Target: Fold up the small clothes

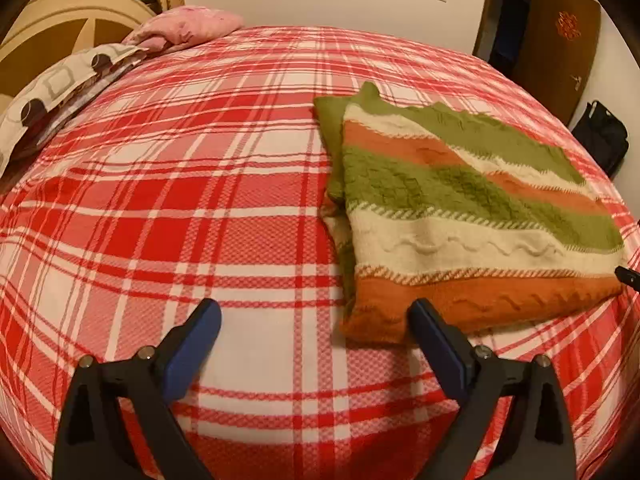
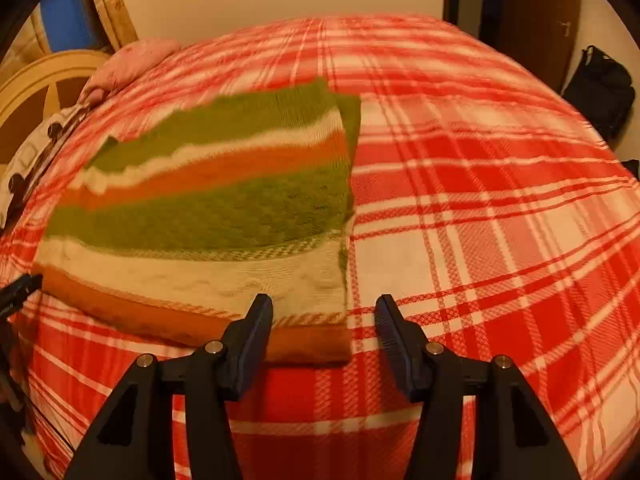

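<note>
Folded striped sweater [image 1: 460,216] lies flat on the plaid bedspread [image 1: 200,200]. Left tongs [image 1: 314,320] spread wide, empty, right finger at the sweater's orange hem. Right tongs [image 2: 324,316] spread wide, empty, over the hem corner. Pillows [image 1: 60,84] at bed's far-left edge.

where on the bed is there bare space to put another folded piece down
The widest bare stretch of plaid bedspread lies between the folded striped sweater and the patterned pillow with the pink pillow. A second open stretch lies on the sweater's other side, toward the black bag. It is crowded only at the pillows.
</note>
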Available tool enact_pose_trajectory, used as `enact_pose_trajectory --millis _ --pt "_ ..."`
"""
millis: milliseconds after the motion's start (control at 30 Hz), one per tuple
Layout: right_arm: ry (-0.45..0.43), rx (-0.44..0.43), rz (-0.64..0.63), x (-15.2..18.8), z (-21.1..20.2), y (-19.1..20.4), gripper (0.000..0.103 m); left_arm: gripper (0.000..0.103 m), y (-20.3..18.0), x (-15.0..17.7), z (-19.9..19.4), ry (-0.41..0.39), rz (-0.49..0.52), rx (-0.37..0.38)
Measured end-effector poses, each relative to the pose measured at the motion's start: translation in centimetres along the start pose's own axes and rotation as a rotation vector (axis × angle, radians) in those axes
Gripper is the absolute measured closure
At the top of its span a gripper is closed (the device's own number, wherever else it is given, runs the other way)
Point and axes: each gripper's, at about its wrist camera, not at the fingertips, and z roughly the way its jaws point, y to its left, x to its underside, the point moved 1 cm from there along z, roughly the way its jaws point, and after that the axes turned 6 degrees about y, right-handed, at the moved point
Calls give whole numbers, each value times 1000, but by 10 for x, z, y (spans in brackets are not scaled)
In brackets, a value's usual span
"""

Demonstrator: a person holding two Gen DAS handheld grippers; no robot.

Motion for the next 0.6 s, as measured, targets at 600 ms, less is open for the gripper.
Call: enact_pose_trajectory --millis 600 --pt "-57 -61 -238 -6 12 153 47 0 8 22 2 -26 -15 -78"
